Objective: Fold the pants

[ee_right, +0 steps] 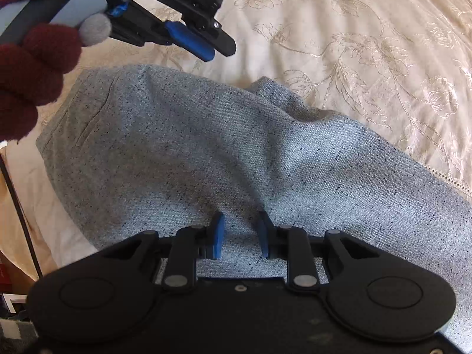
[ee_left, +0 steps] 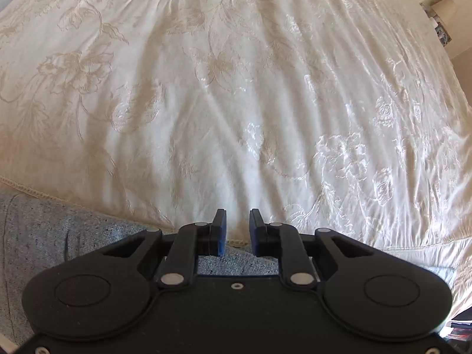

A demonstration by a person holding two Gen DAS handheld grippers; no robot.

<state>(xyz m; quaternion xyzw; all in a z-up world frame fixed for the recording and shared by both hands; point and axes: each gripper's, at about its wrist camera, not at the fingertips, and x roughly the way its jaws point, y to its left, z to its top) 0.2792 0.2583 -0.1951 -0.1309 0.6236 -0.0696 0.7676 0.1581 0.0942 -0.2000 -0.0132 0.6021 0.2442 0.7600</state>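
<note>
Pants [ee_right: 224, 153] bunched on bed [ee_right: 368, 44]. Both hand-held grippers, left [ee_left: 237, 230] and right [ee_right: 240, 234], gape, holding nothing; should pinch far edge, both layers.

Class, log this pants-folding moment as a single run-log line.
left gripper: open, empty, over bedspread | right gripper: open, over grey pants | pants: bunched on bed, ungrasped

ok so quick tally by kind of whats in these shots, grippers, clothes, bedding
Grippers: 2, the left gripper and the right gripper, both open
Clothes: 1, the grey pants
Bedding: 1, the cream floral bedspread
Gloved hands: 1, a dark red gloved hand on the left gripper's handle
Total: 5
</note>
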